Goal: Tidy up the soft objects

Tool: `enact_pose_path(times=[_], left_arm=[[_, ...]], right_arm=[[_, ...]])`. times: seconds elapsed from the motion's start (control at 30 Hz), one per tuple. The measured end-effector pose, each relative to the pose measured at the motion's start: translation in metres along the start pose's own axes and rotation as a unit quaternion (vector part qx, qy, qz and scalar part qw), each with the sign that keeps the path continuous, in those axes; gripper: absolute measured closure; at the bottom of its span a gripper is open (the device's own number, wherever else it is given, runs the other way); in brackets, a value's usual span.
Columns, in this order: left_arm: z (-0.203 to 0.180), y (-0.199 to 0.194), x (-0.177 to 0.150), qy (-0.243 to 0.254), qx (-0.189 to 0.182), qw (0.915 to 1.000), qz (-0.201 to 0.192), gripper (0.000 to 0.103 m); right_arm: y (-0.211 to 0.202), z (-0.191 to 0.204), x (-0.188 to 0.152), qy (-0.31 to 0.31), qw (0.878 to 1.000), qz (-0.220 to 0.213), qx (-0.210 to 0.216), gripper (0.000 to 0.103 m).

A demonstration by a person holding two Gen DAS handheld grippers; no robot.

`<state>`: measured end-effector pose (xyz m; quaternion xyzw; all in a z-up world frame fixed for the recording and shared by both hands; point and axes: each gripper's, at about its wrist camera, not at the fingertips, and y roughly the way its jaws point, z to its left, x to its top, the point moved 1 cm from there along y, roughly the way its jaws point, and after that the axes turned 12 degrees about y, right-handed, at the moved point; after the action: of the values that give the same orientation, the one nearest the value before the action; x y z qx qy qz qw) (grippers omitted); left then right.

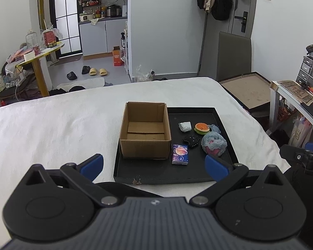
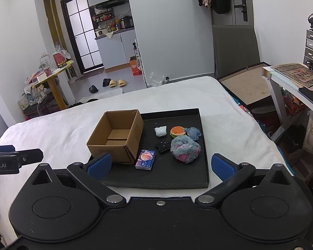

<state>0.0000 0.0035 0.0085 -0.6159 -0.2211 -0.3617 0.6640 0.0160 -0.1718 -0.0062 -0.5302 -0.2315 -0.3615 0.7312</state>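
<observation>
Left gripper (image 1: 154,164) and right gripper (image 2: 160,164): both spread wide, holding nothing, poised near the front edge of the black tray (image 2: 177,179) on the white-covered bed (image 1: 52,120). In the tray, an open cardboard box (image 1: 145,131) occupies the left side, nothing visible inside. To its right lie a tissue pack (image 1: 179,154), white lump (image 1: 184,126), burger toy (image 1: 201,128), black pouch (image 1: 191,140) and fuzzy grey-pink bundle (image 1: 213,144).

The left hand-held gripper (image 1: 154,164) and the right hand-held gripper (image 2: 160,165) were both held level and side by side, pointing forward, each with its blue-padded fingers (image 2: 99,165) spread wide apart and nothing gripped between them.
</observation>
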Motion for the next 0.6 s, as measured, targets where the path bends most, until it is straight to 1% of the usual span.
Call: enact_pose_path(times=[0.6], left_arm=[[-0.0004, -0.0032, -0.0002, 0.004, 0.003, 1.0000, -0.001, 0.000]], right_arm=[[-0.0025, 0.0008, -0.0004, 0.002, 1.000, -0.005, -0.001, 0.000]])
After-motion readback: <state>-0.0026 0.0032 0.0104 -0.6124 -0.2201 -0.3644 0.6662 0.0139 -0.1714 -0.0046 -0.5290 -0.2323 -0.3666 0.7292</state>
